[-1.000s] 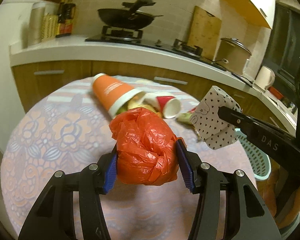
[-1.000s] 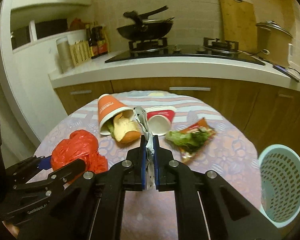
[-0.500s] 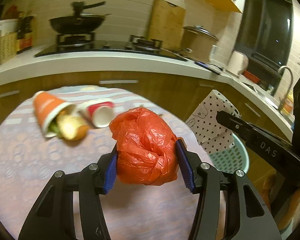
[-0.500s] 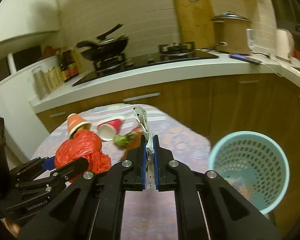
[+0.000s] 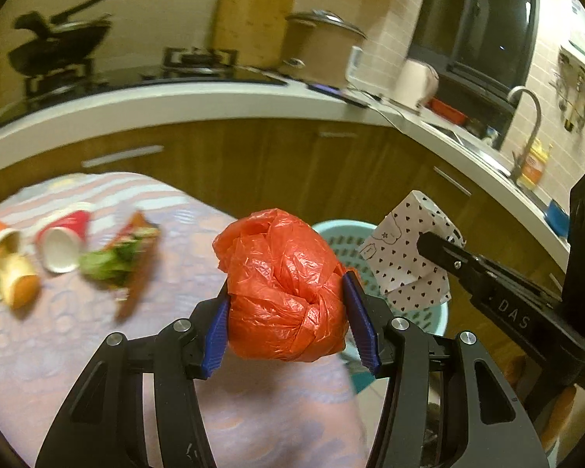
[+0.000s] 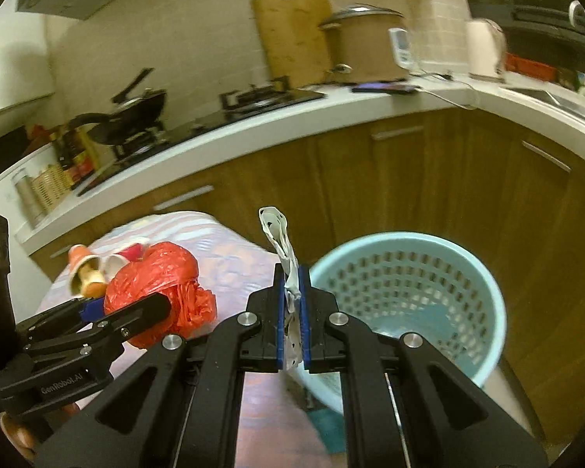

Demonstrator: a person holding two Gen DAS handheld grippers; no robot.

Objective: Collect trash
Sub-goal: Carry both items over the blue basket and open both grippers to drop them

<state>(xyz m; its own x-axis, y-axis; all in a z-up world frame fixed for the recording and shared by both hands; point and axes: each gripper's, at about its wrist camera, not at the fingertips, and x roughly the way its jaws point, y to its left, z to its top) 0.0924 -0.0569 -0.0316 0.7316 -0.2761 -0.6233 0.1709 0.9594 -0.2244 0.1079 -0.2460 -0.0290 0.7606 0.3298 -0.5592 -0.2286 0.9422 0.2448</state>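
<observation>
A round table (image 5: 50, 351) stands by the counter, with a pale blue basket (image 6: 468, 273) on the floor just beside it. The left gripper (image 5: 288, 312) clamps a balled red bag (image 5: 284, 288) above the table edge. The right gripper (image 6: 291, 319) pinches a spotted paper (image 6: 277, 230) flat near the basket. Two cups (image 5: 58, 241) and a wrapper (image 5: 124, 257) lie on the table.

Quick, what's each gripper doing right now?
Left gripper: closed on the red plastic bag.
Right gripper: closed on the spotted paper wrapper.
</observation>
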